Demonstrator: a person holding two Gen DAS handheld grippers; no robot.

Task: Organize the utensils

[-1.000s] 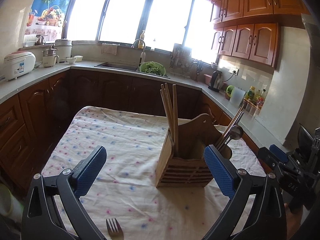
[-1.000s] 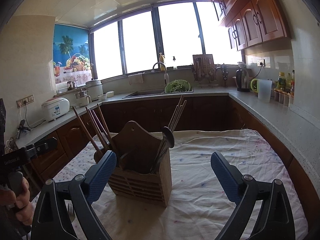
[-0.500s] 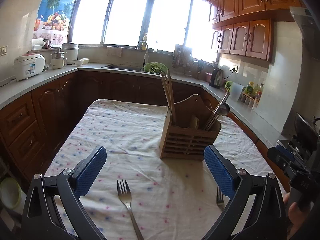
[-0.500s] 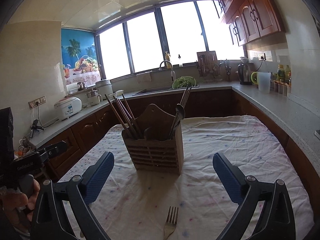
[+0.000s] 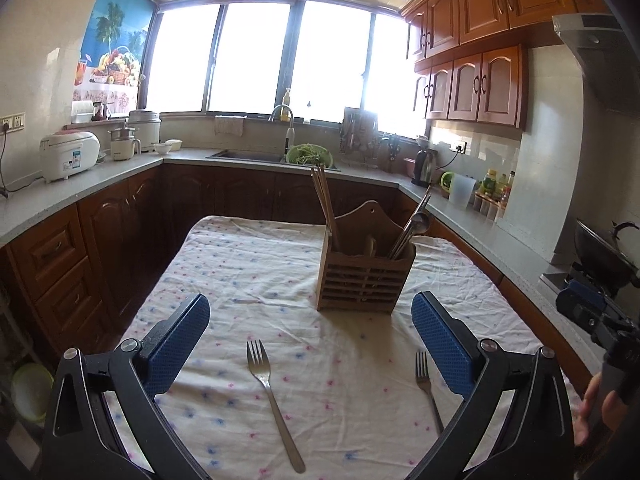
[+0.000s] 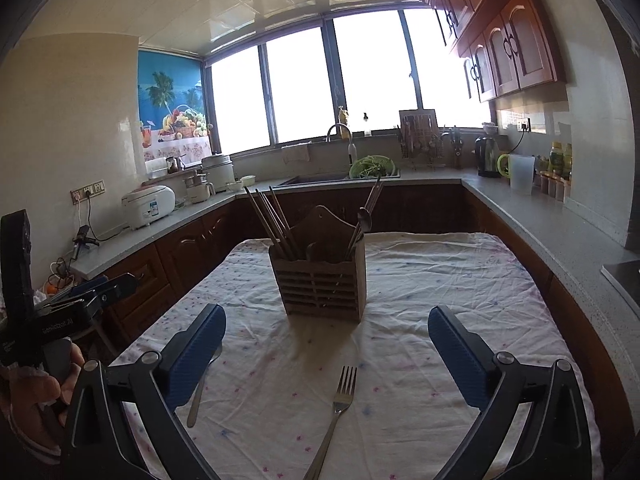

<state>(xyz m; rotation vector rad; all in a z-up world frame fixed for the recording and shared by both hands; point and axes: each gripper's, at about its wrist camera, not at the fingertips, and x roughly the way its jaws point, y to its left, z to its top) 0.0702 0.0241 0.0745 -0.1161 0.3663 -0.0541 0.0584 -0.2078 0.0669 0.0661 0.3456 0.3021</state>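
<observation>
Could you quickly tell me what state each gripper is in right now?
Left gripper: open, holding nothing.
Right gripper: open, holding nothing.

Two forks (image 5: 272, 396) (image 5: 427, 382) on tablecloth (image 5: 248, 272) before holder (image 5: 366, 280)

Left gripper (image 5: 310, 334): jaws spread wide, blue pads (image 5: 176, 344) facing inward, nothing between them; held low, levelled forward. Right gripper (image 6: 326, 346): jaws likewise spread wide, empty, same forward aim. Each is gripped from behind by a bare hand (image 6: 36, 394).
</observation>
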